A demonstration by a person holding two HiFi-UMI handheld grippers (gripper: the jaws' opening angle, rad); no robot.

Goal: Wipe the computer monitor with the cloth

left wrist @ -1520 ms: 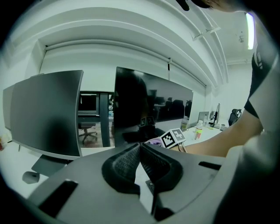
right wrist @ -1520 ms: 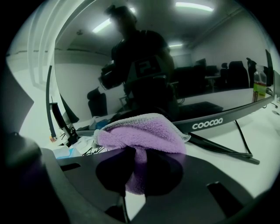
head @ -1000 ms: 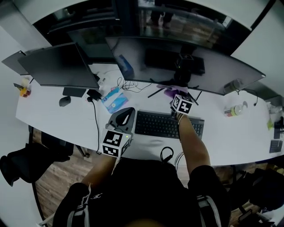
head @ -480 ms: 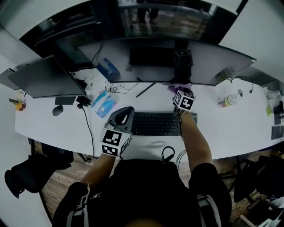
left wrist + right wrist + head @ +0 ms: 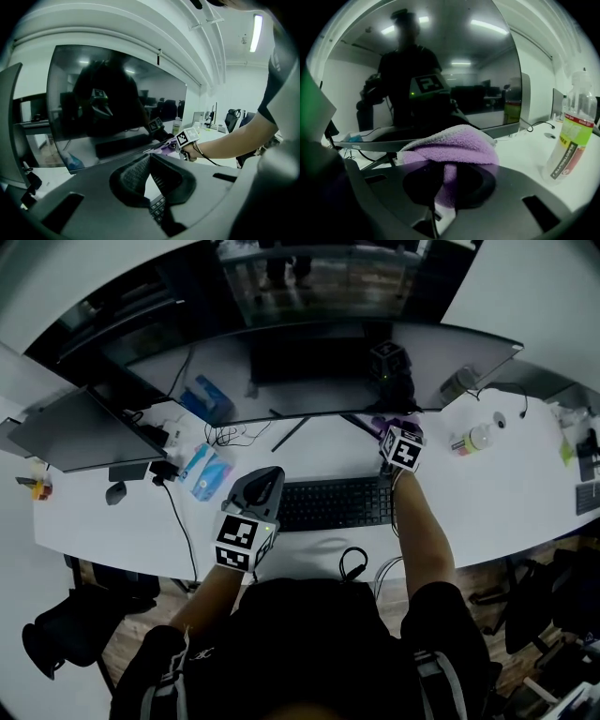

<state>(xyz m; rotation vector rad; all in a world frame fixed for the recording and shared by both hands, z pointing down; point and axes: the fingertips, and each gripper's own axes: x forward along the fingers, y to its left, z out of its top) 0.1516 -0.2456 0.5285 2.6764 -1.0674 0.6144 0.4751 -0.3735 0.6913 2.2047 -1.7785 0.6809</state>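
Desk (image 5: pixel 506 512), R gripper (image 5: pixel 444 180) pinching cloth (image 5: pixel 454 145) near monitor (image 5: pixel 454 70) btm edge — bottle (image 5: pixel 569 136) rightward

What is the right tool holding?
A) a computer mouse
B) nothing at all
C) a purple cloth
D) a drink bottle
C: in the right gripper view, the right tool is shut on the purple cloth, which bunches up in front of its jaws.
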